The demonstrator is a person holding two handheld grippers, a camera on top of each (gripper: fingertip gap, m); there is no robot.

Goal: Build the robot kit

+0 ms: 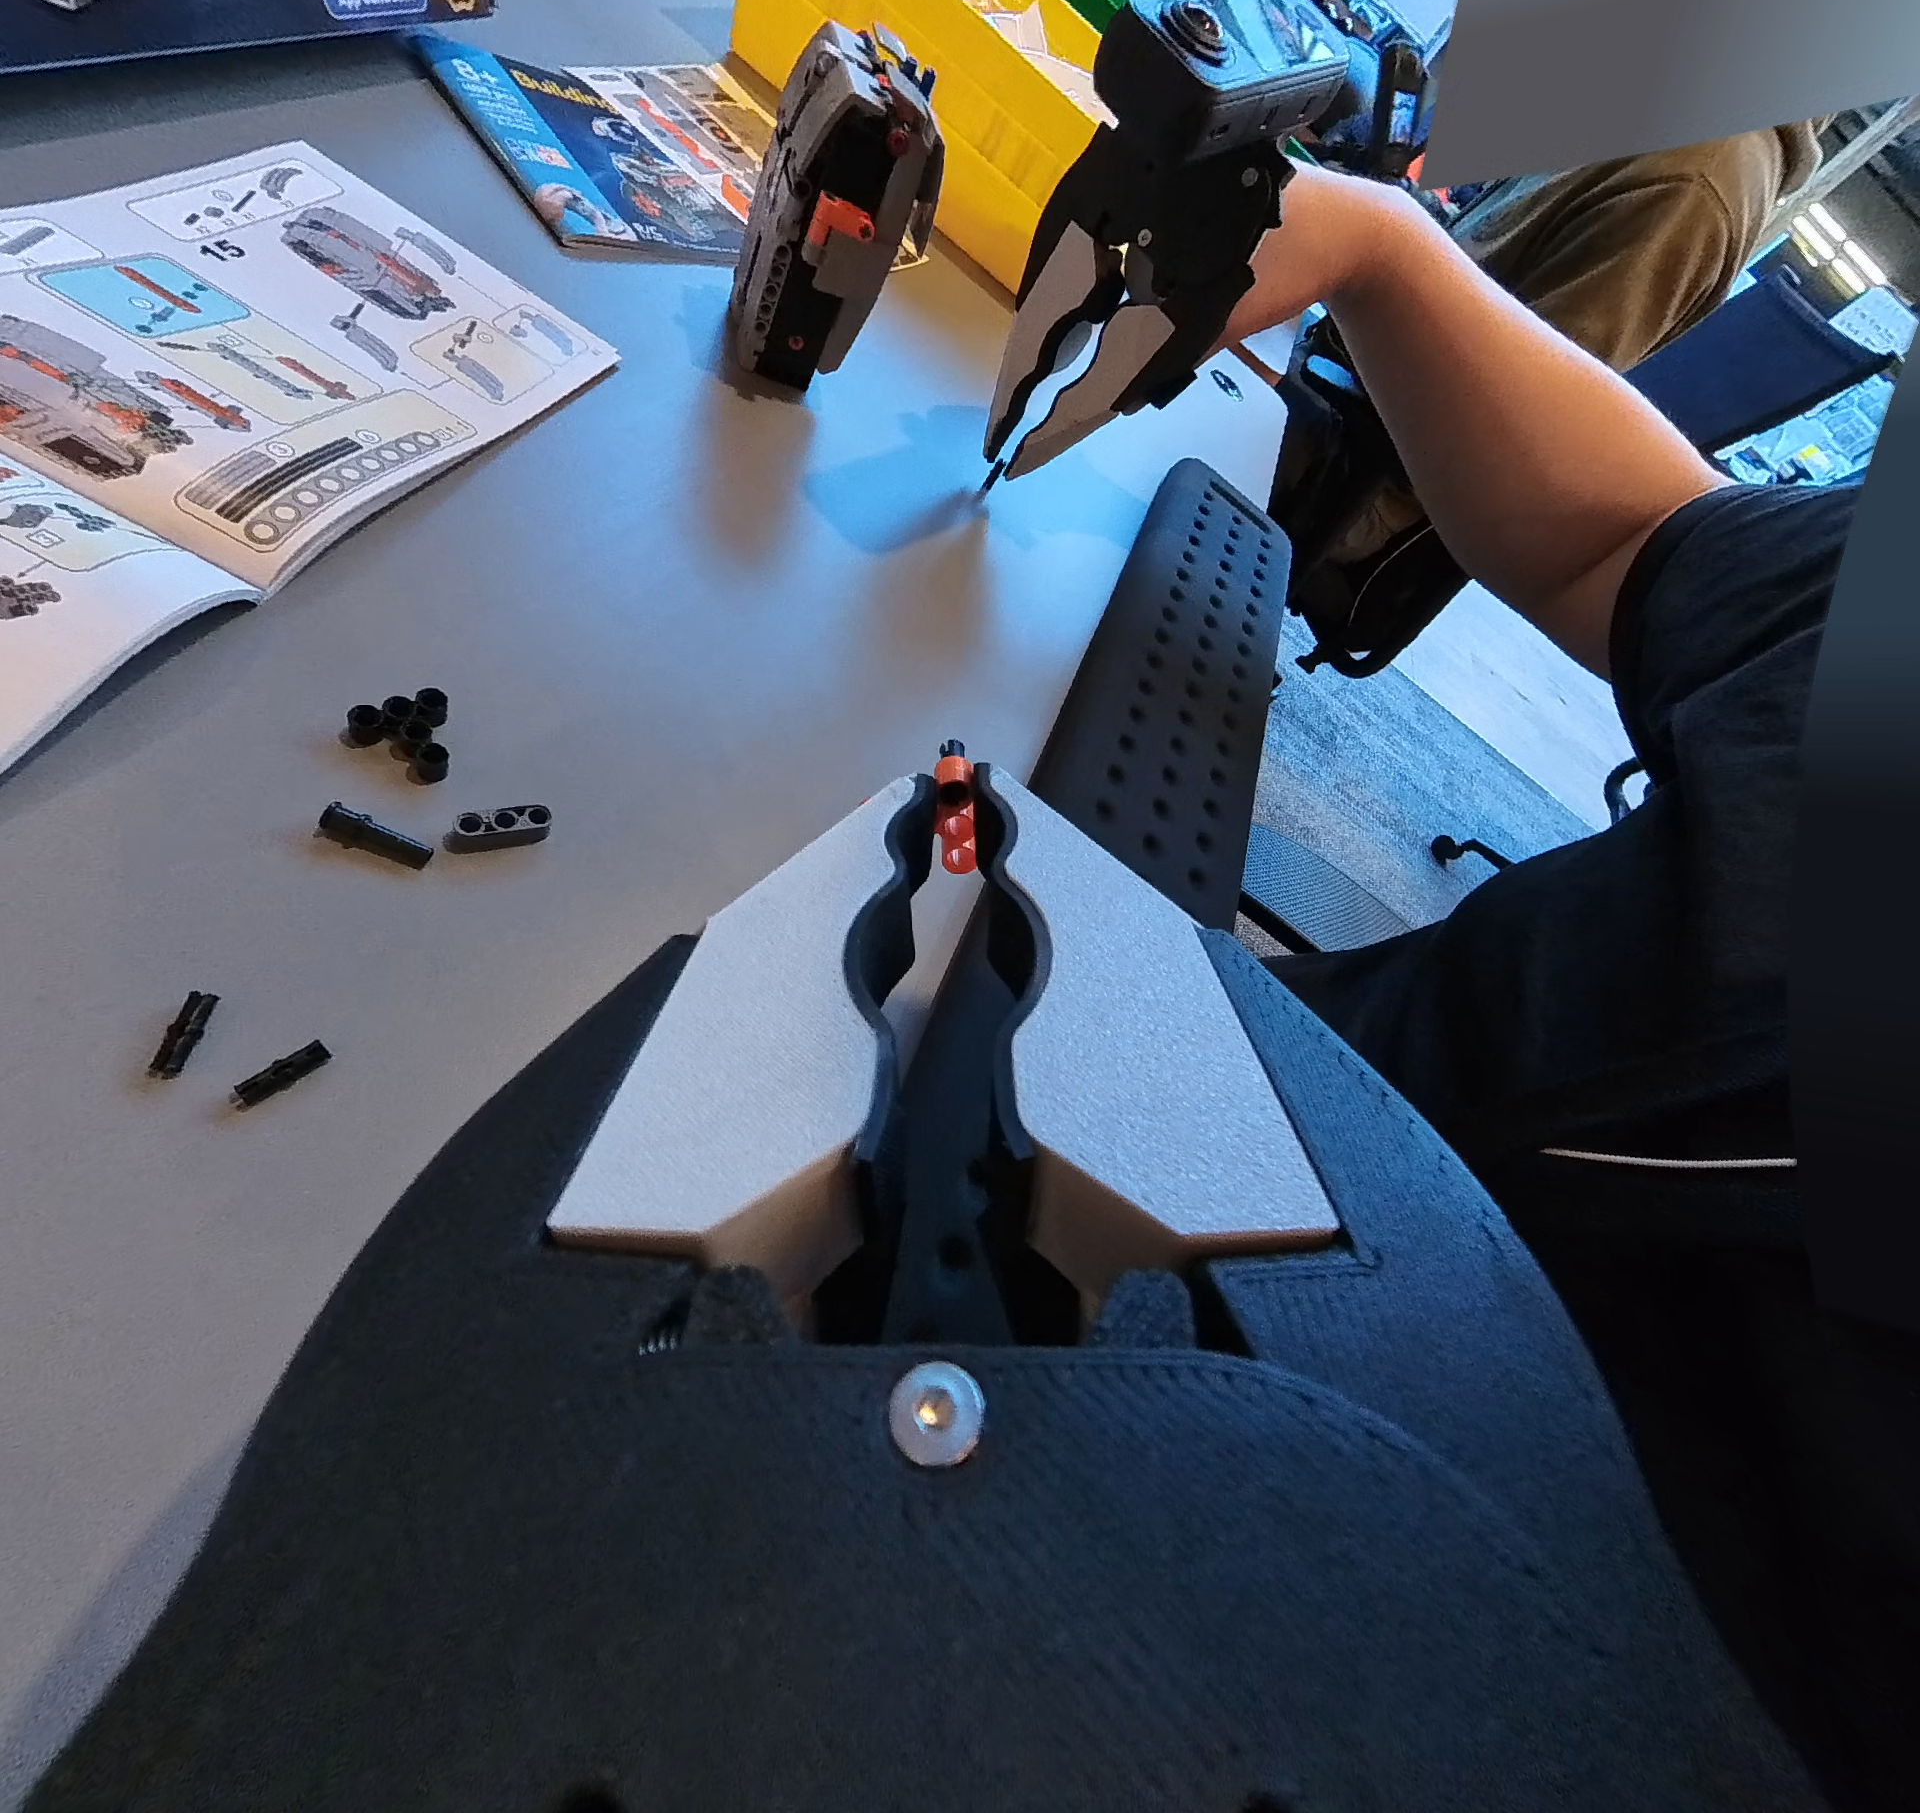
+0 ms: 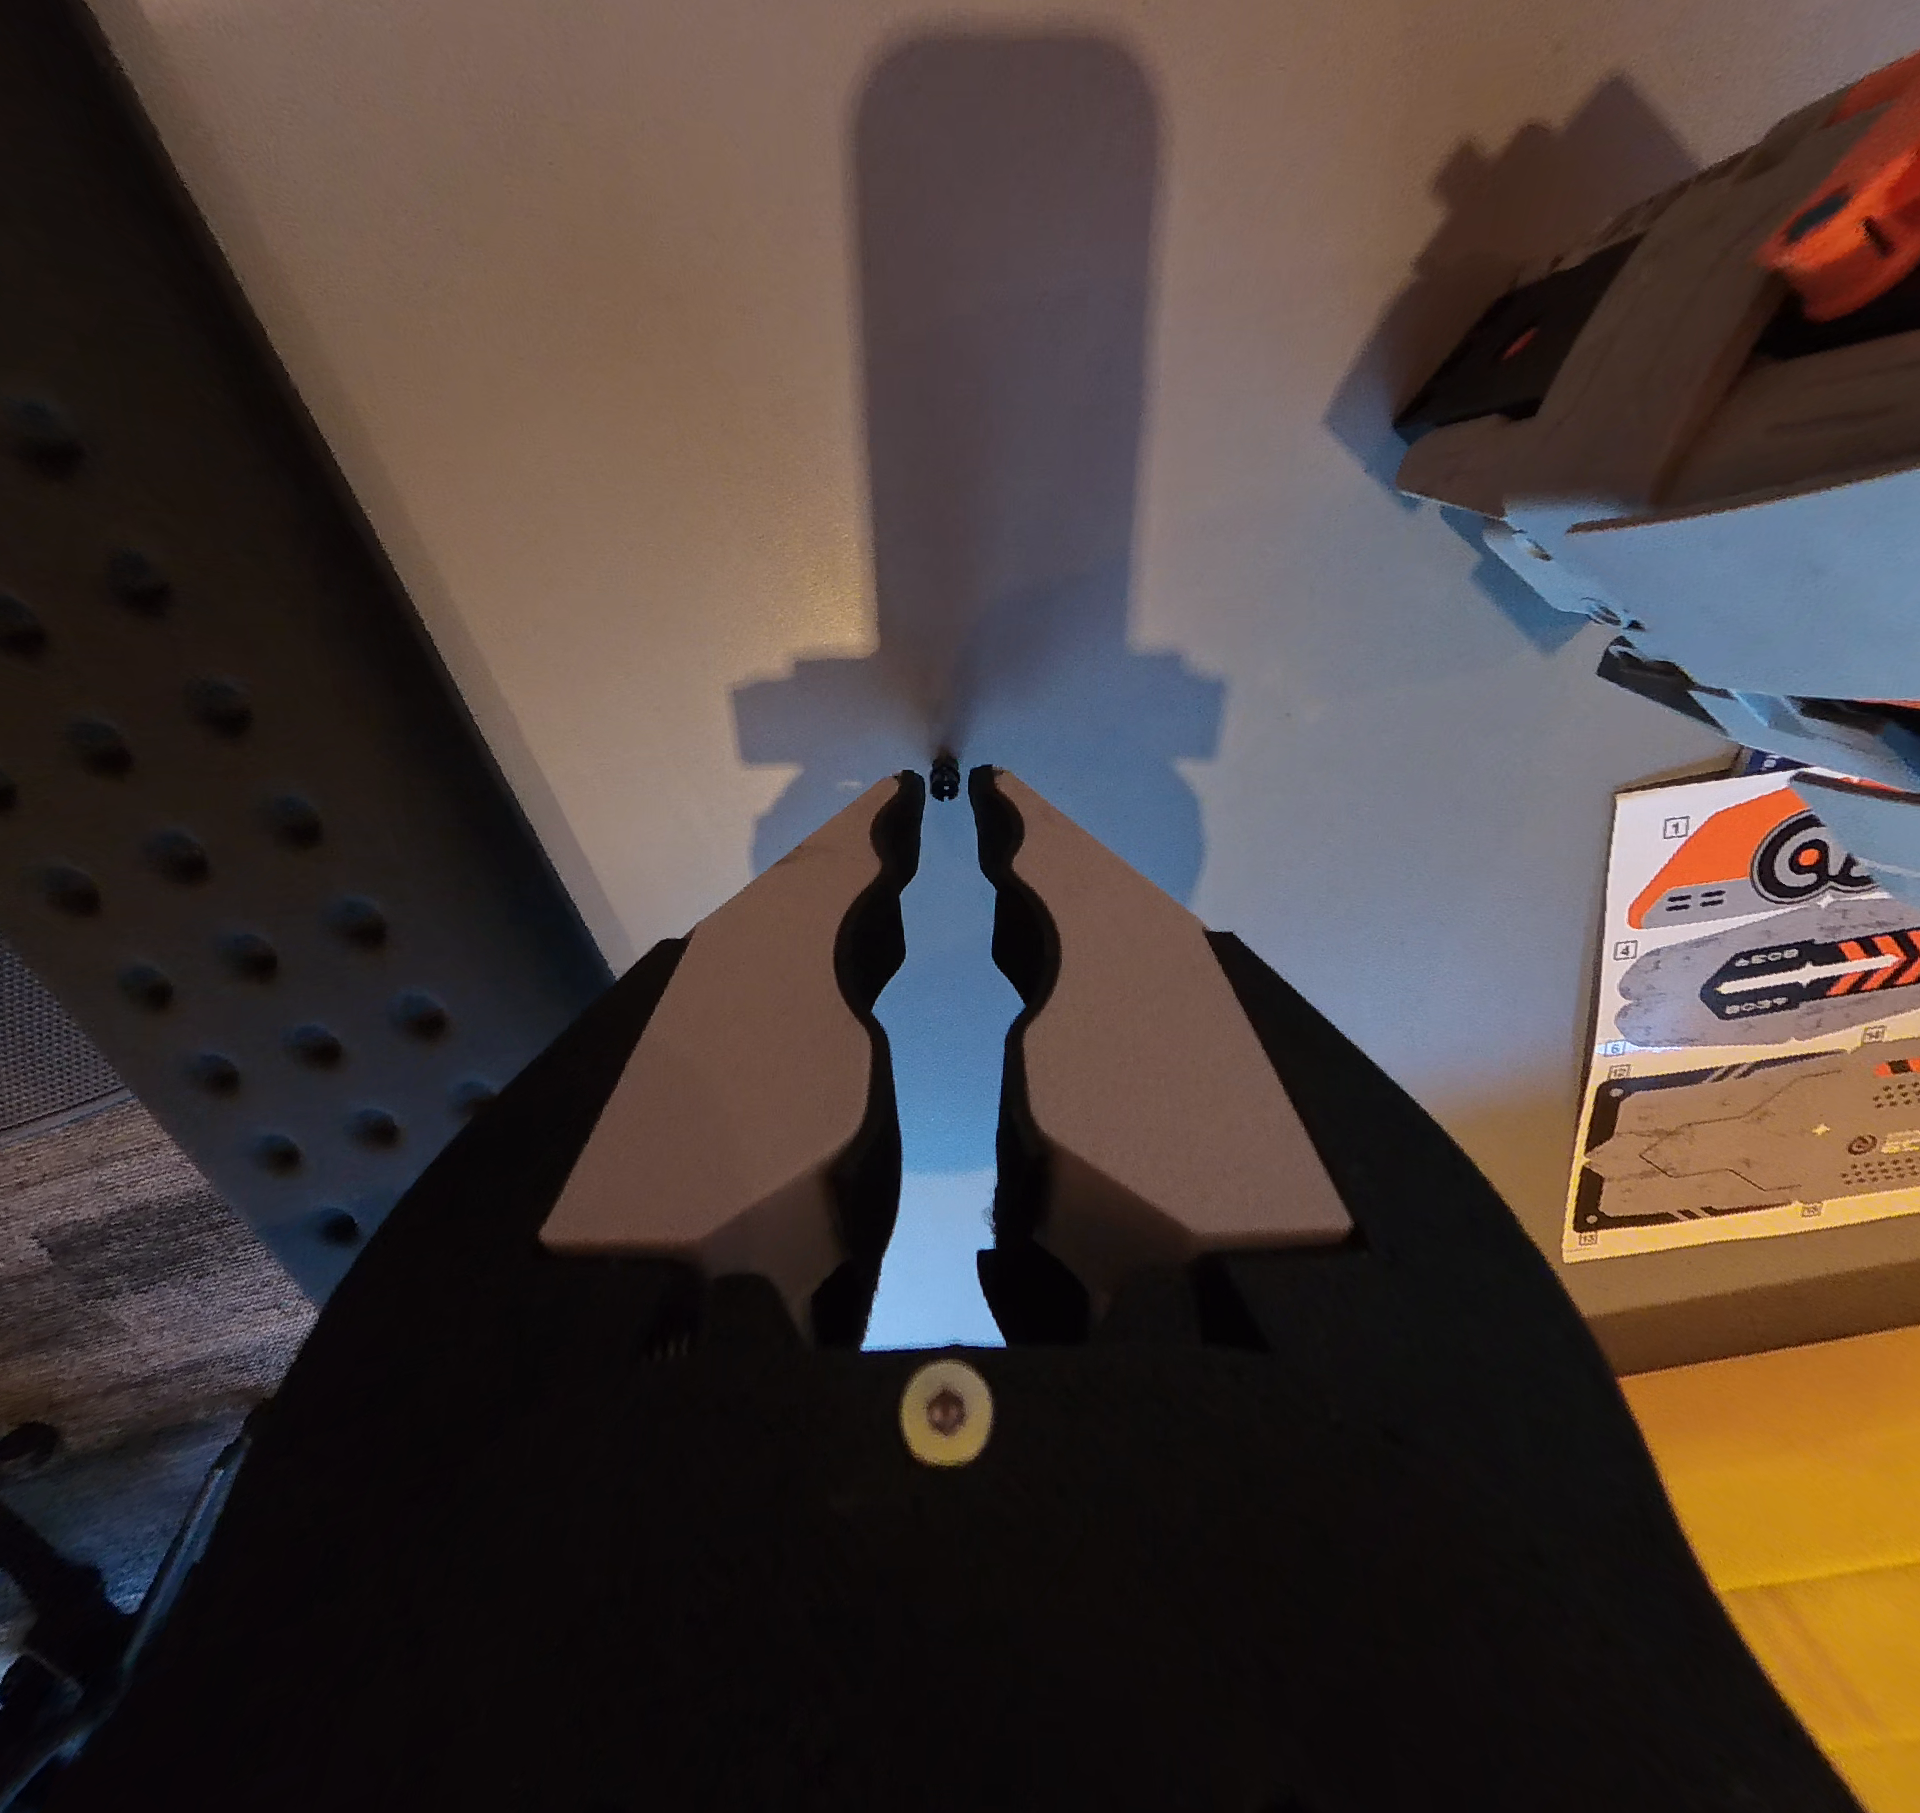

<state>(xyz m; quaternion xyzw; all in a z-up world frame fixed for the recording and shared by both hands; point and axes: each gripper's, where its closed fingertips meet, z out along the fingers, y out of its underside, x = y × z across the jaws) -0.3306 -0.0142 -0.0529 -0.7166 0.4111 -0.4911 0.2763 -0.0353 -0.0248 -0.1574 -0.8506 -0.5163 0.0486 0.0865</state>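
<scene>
Now your left gripper [image 1: 954, 807] is clenched on an orange connector [image 1: 953, 821], long axis along the fingers, over the table's [image 1: 644, 641] near edge. Your right gripper [image 2: 945, 781], jaws slightly parted, points down at a small black pin [image 2: 944, 778] between its tips, on the table by the grey model [image 1: 831, 225].

Orange connector [image 1: 954, 818], yellow bin [image 1: 883, 28], grey table [image 1: 623, 672], black pegs [image 1: 400, 719], grey-black-orange model [image 1: 831, 205].
</scene>
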